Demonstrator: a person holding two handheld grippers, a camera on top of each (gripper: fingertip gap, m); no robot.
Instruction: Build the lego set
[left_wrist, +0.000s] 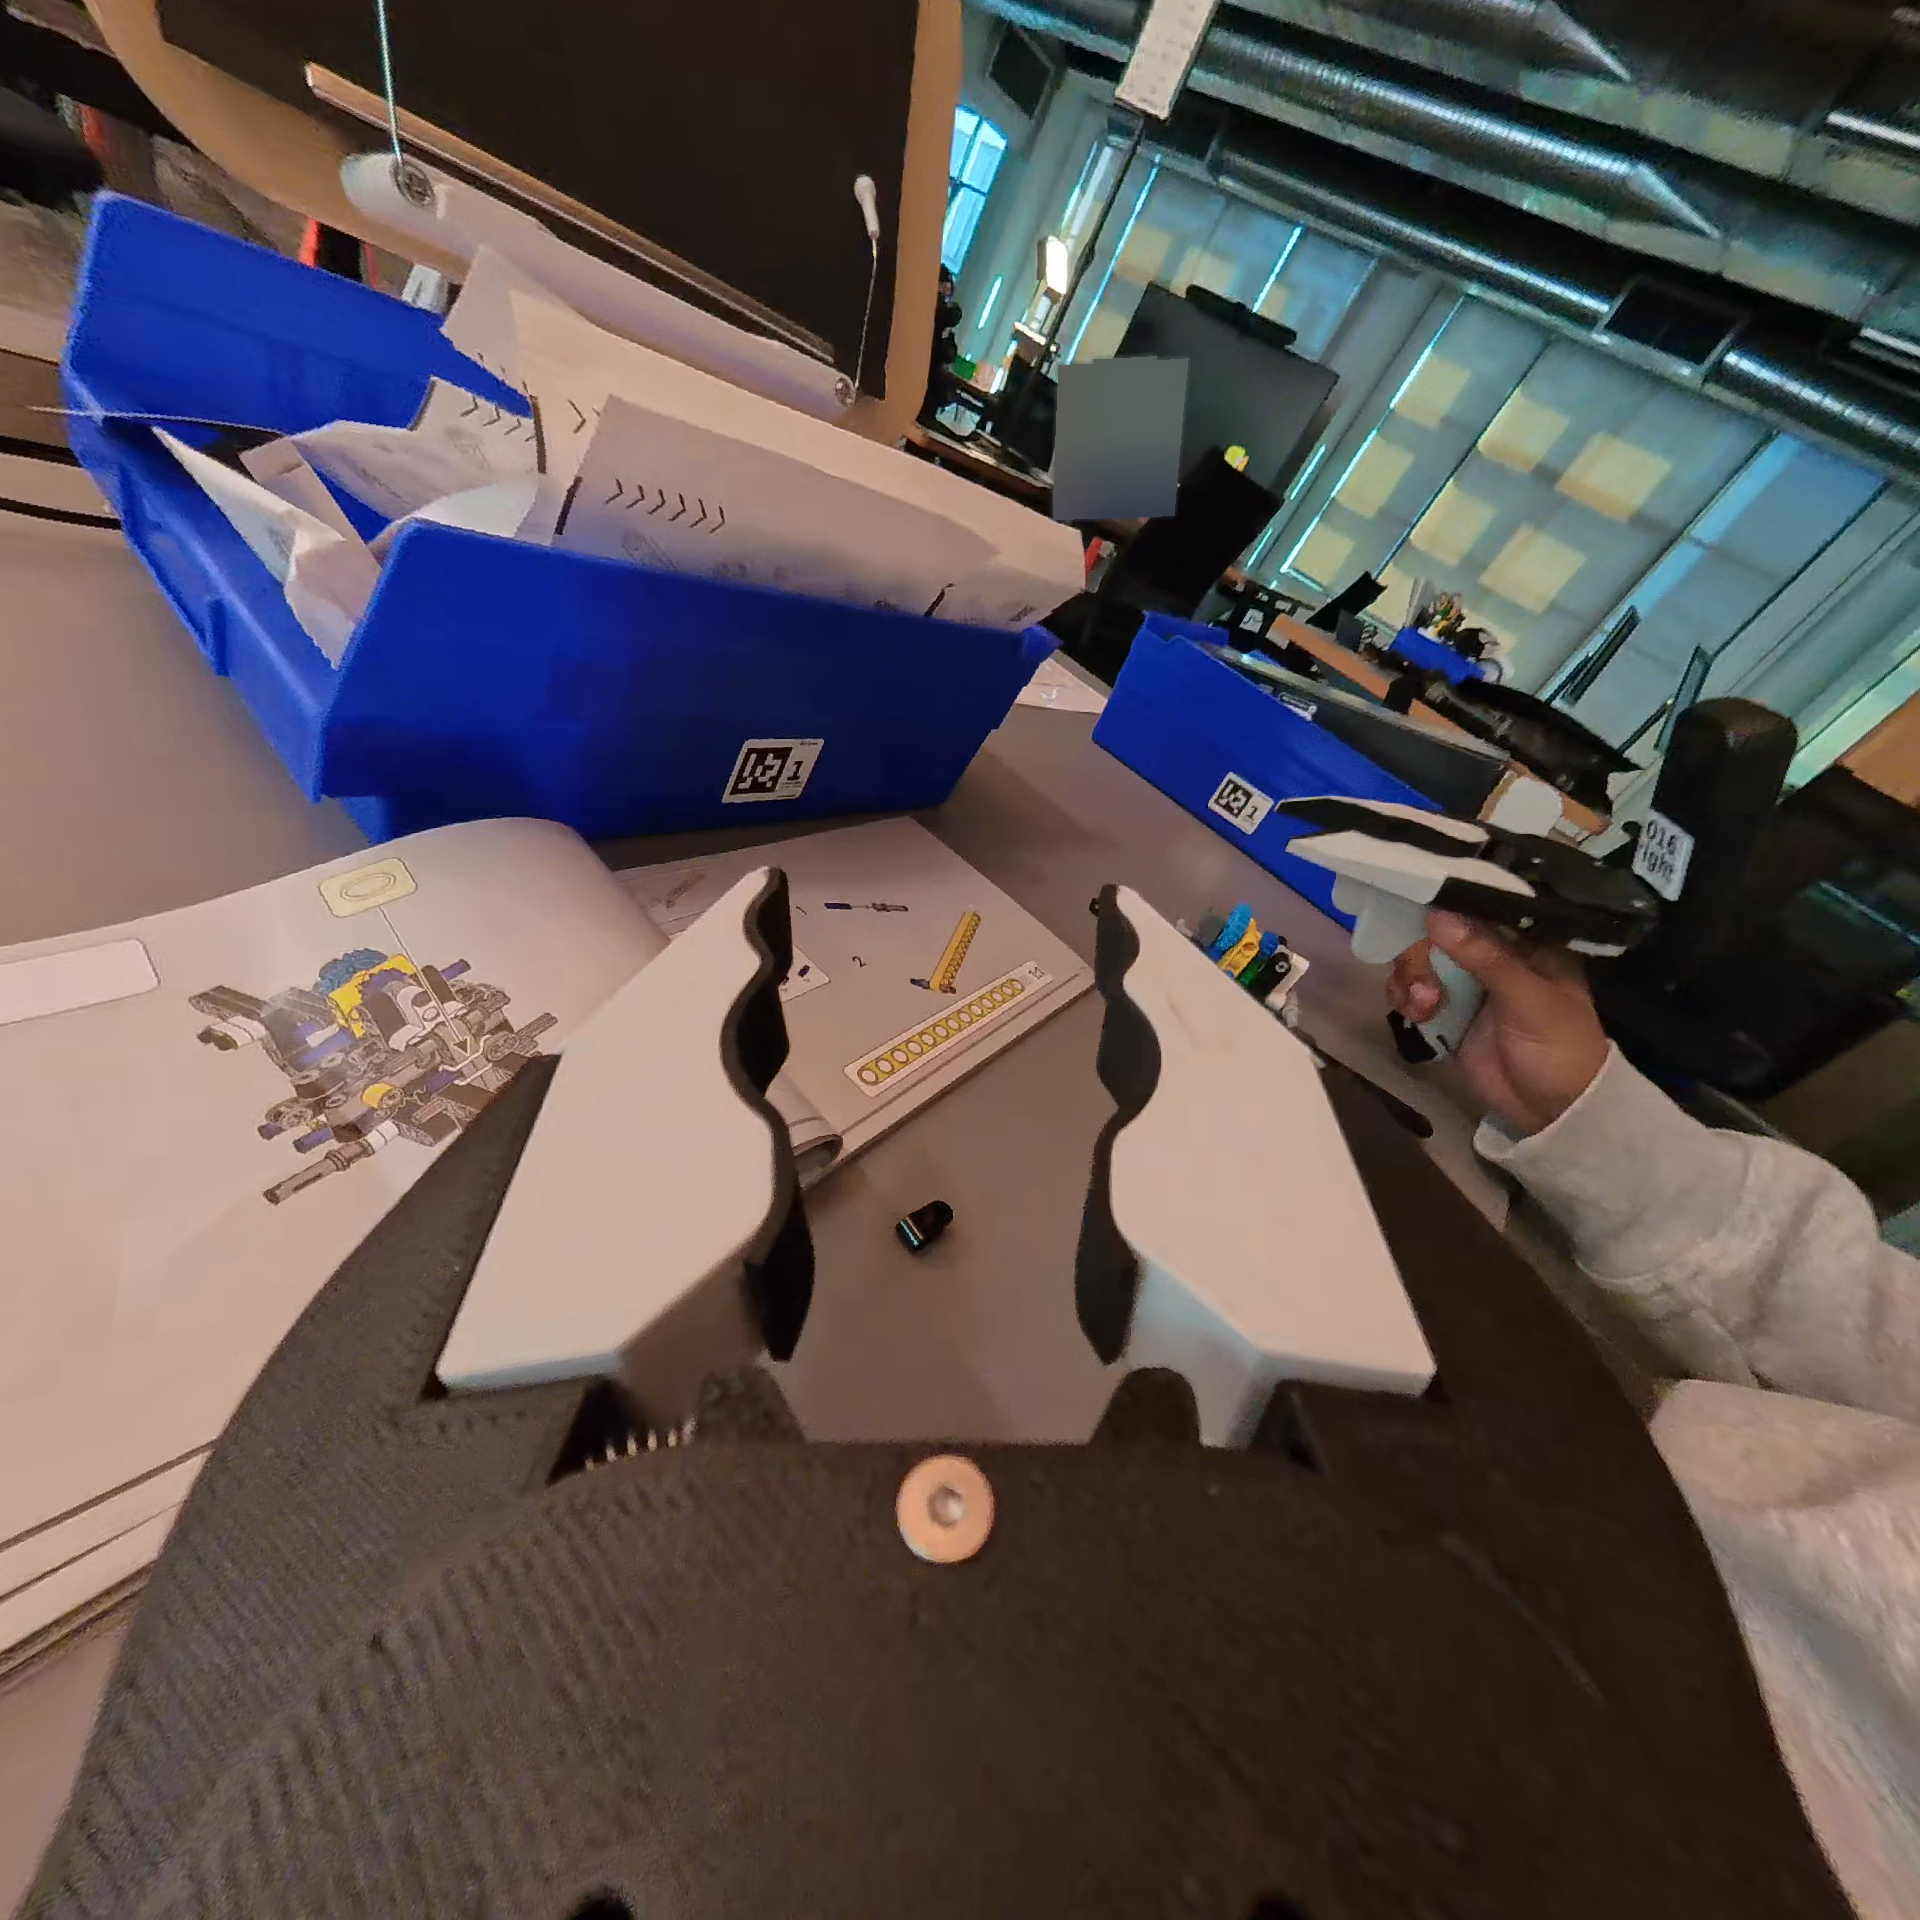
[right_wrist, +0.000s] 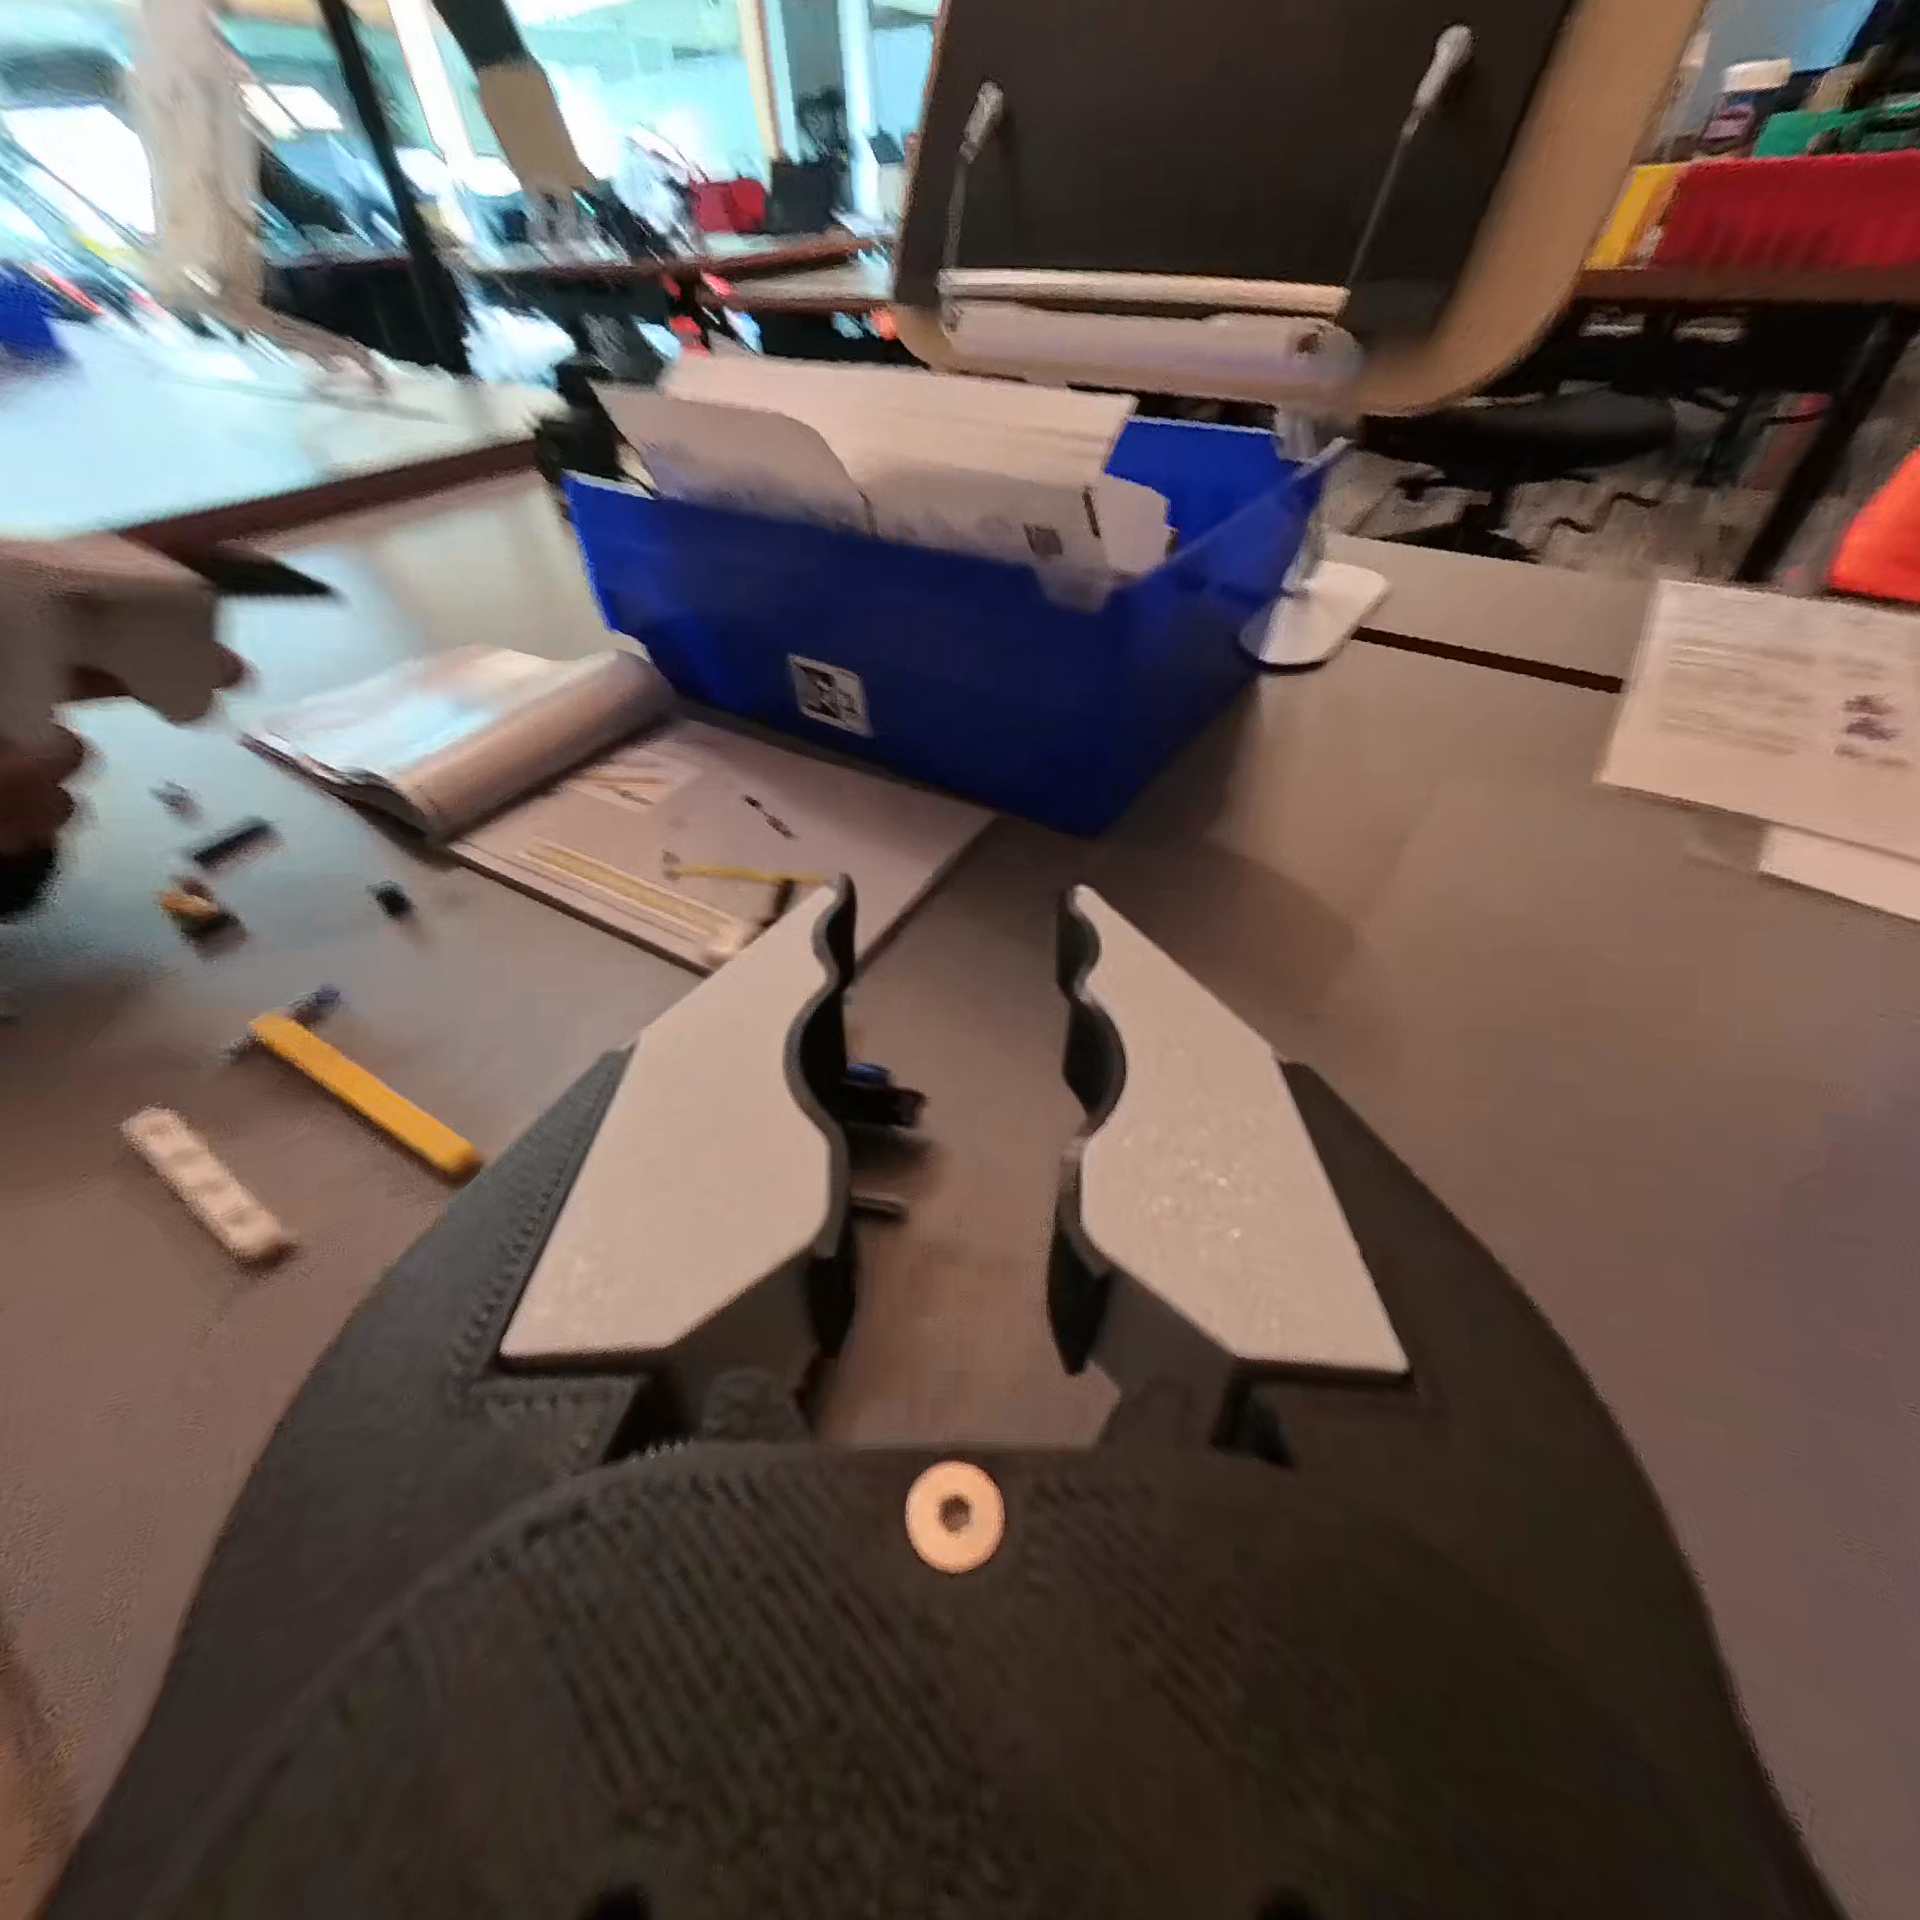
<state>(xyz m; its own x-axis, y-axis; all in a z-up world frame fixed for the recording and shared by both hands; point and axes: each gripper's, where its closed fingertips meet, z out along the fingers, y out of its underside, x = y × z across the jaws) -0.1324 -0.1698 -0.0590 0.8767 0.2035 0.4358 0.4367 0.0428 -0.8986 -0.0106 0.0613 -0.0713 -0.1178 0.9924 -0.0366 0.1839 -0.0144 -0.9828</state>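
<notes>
My left gripper (left_wrist: 940, 904) is open and empty, low over the grey table. A small black lego piece (left_wrist: 923, 1224) lies on the table between its fingers, touching neither. A small colourful lego assembly (left_wrist: 1247, 948) sits just beyond its right finger. My right gripper (right_wrist: 961, 914) is open; it also shows in the left wrist view (left_wrist: 1351, 842), held by a hand. A blue and black lego part (right_wrist: 883, 1101) shows beside its left finger, partly hidden. A yellow beam (right_wrist: 364, 1101), a pale beam (right_wrist: 203, 1184) and small loose pieces (right_wrist: 229, 836) lie to the left.
An open instruction booklet (left_wrist: 312, 1039) lies on the table, also seen in the right wrist view (right_wrist: 623, 821). A blue bin (left_wrist: 623, 686) holding paper bags stands behind it. A second blue bin (left_wrist: 1195, 748) is at the right. Printed sheets (right_wrist: 1766, 717) lie far right. The grippers' ends are close to 25 centimeters from one another. Left tips and right tips are each some 15 centimeters from the yellow beam (right_wrist: 364, 1101).
</notes>
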